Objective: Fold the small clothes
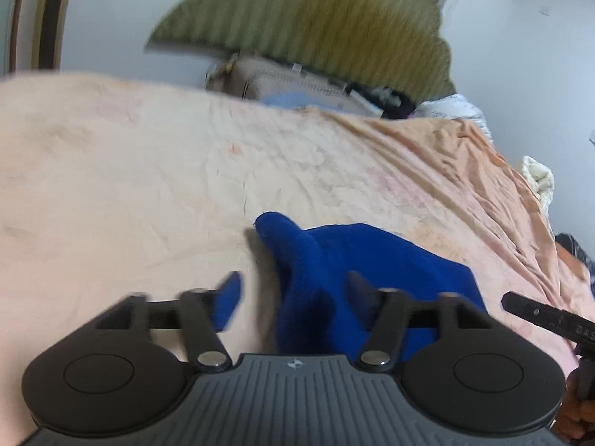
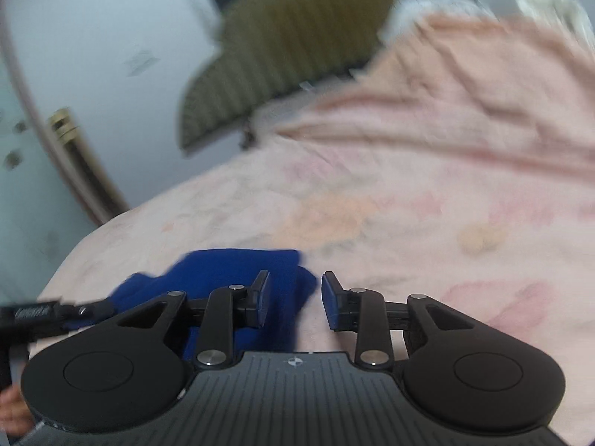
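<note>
Left gripper (image 1: pixel 293 293) and right gripper (image 2: pixel 295 297): jaws released, over blue garment (image 1: pixel 372 260) on bed sheet (image 1: pixel 148 167).

Bed with wrinkled peach floral sheet (image 1: pixel 148 156). Behind it, an olive ribbed scalloped headboard (image 1: pixel 316 22) against a pale blue-white wall (image 1: pixel 119 7). Left of headboard, a curved wood-and-gold frame (image 2: pixel 70 141).

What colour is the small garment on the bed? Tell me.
Solid royal blue garment, clearest in the left wrist view.
</note>
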Available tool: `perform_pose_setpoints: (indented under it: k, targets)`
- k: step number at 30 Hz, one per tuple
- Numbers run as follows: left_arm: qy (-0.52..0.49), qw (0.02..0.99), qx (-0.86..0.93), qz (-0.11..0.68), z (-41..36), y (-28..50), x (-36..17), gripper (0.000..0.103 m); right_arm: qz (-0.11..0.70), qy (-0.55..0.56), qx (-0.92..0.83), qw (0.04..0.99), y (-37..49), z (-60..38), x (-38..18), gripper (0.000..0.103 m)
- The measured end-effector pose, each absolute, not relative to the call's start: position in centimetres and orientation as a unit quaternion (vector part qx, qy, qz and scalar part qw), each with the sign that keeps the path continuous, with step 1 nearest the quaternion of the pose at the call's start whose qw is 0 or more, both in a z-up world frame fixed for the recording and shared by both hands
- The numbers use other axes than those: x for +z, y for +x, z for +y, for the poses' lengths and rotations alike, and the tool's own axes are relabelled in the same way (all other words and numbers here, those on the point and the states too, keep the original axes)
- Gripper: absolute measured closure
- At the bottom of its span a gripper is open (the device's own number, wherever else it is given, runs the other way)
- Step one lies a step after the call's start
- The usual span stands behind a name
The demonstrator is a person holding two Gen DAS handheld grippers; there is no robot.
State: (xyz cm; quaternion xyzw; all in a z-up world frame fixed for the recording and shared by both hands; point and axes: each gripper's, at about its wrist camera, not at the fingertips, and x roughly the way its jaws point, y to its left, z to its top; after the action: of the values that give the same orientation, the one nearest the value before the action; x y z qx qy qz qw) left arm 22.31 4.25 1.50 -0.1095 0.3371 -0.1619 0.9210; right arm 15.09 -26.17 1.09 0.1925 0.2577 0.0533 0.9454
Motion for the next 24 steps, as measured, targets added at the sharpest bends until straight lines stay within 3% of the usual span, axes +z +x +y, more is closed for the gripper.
perform_pose_setpoints:
  k: [3, 6, 8, 11, 15, 20, 24]
  targets:
    - [-0.050, 0.930, -0.164, 0.324, 2.0, 19.6, 1.5, 0.029, 0.271, 0.155, 0.143, 0.939, 13.1, -23.7, 1.8, 0.068]
    - [0.028, 0.923, -0.126, 0.363, -0.2, 19.9, -0.2, 0.030, 0.319, 0.119, 0.136, 0.931, 13.9, -22.0, 0.4, 0.064]
    - [0.006, 0.920, -0.126, 0.370, 0.5, 19.1, 0.1, 0.029, 0.343, 0.114, 0.071, 0.930, 14.8, -22.1, -0.6, 0.063]
    - [0.017, 0.929, -0.118, 0.349, 0.6, 16.5, 1.3, 0.029, 0.317, 0.140, 0.064, 0.936, 12.7, -22.2, 0.5, 0.058]
    - [0.036, 0.932, -0.102, 0.347, -0.3, 13.7, 1.2, 0.029, 0.294, 0.102, 0.071, 0.948, 9.1, -20.2, 1.4, 0.043]
    - [0.040, 0.923, -0.096, 0.370, -0.6, 11.9, 0.6, 0.029, 0.354, 0.066, 0.026, 0.932, 8.7, -18.8, -0.9, 0.043]
    - [0.036, 0.921, -0.092, 0.376, -0.1, 10.3, 0.4, 0.029, 0.325, 0.101, 0.018, 0.940, 6.6, -19.5, 0.0, 0.040]
